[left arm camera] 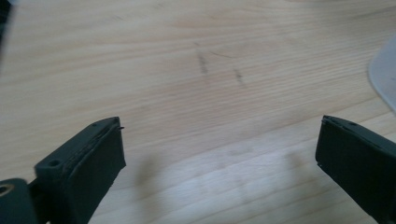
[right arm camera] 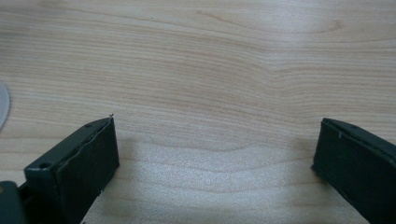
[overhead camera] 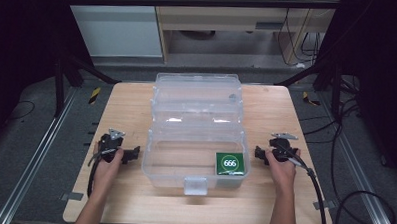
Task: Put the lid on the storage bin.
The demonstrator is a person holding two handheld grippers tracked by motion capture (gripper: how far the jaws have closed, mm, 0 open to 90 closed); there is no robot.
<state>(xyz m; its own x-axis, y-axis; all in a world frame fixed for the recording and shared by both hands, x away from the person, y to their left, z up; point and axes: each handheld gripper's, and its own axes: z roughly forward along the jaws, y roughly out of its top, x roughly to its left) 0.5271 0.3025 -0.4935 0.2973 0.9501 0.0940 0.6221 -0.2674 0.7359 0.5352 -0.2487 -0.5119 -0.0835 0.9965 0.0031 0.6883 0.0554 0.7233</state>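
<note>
Table: light wooden top (overhead camera: pixel 263 194), grain running across; it carries all items listed below.
Box: clear plastic storage box (overhead camera: pixel 195 137) at the centre of the table, lid swung open toward the far edge; a latch tab sits on the near wall, facing the person.
Card: green square card (overhead camera: pixel 229 163) marked "666" in white — lying in the near right corner of the box's lower compartment.
Left gripper: left gripper (overhead camera: pixel 133 154) rests on the table just beside the box's left wall, held in the left hand (overhead camera: pixel 107 166). In the left gripper view (left arm camera: pixel 219 154) its two black jaws stand wide apart with only bare wood between them; a pale curved edge of the box (left arm camera: pixel 385 77) enters at the right border.
Right gripper: right gripper (overhead camera: pixel 257 154) rests on the table just beside the box's right wall, held in the right hand (overhead camera: pixel 280 167). In the right gripper view (right arm camera: pixel 215 154) the jaws stand wide apart over bare wood — nothing is gripped.
Cables: a black cable (overhead camera: pixel 316 196) trails from the right gripper toward the near right edge of the table.
Surroundings: grey floor (overhead camera: pixel 30 156) with metal rails on both sides of the table.
</note>
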